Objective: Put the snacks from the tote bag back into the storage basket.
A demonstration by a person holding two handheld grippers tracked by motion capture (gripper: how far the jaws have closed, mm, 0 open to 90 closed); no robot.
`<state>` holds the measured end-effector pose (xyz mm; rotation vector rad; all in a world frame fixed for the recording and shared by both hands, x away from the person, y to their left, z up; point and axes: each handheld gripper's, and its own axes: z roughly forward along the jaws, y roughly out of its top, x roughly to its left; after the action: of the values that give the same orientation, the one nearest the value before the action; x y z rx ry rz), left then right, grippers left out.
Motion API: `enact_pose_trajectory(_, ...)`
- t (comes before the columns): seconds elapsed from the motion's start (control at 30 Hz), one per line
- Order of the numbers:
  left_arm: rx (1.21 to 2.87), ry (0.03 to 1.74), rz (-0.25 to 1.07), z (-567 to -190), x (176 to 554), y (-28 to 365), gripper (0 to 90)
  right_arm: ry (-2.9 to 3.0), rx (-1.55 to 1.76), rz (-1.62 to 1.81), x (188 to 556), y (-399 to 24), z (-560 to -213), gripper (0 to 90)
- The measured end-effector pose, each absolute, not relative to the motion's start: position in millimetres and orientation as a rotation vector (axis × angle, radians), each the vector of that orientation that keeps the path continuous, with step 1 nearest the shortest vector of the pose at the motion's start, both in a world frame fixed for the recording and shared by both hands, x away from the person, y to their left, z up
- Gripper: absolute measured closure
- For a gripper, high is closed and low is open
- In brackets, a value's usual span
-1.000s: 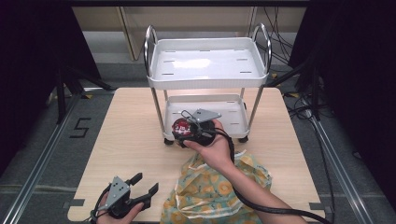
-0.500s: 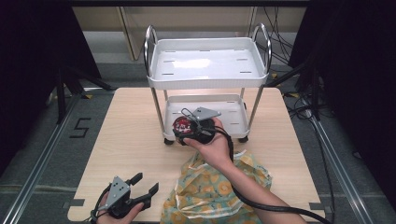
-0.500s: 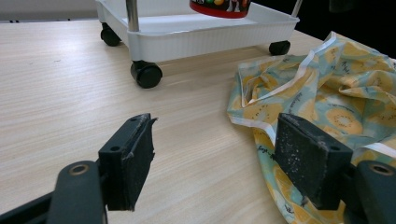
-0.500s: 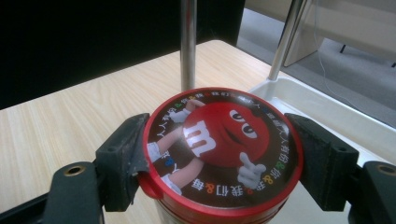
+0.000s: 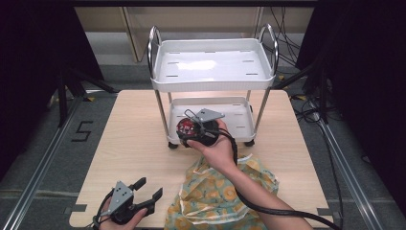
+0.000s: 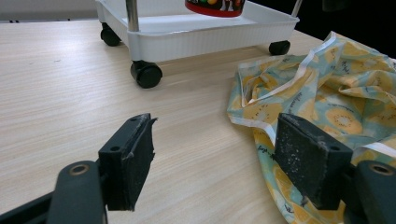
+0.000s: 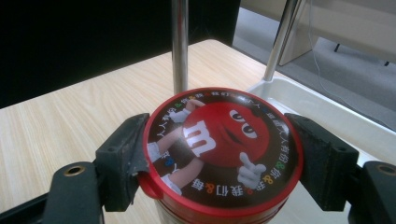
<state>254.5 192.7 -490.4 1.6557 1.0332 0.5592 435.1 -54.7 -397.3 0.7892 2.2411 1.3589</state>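
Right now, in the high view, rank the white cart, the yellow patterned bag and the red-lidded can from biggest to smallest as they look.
1. white cart, clearly largest.
2. yellow patterned bag, partly covered by the forearm.
3. red-lidded can, smallest, clamped in the right gripper.

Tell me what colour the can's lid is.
The lid is red-rimmed, with a red cartoon character on black, ringed by coloured lettering. The right gripper view shows it best.

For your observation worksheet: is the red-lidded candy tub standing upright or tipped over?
Upright. The red-lidded tub has its lid facing up at the right claw camera, its jaws against its sides, over the cart's lower tray.
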Motion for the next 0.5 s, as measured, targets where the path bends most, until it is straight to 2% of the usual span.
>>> enact_pose_trajectory(0.5, 1.656, 1.031, 0.560, -490.4, 254.7, 193.0, 27.9, 2.246, 0.826, 1.338, 440.9, -53.3, -398.8, 26.9)
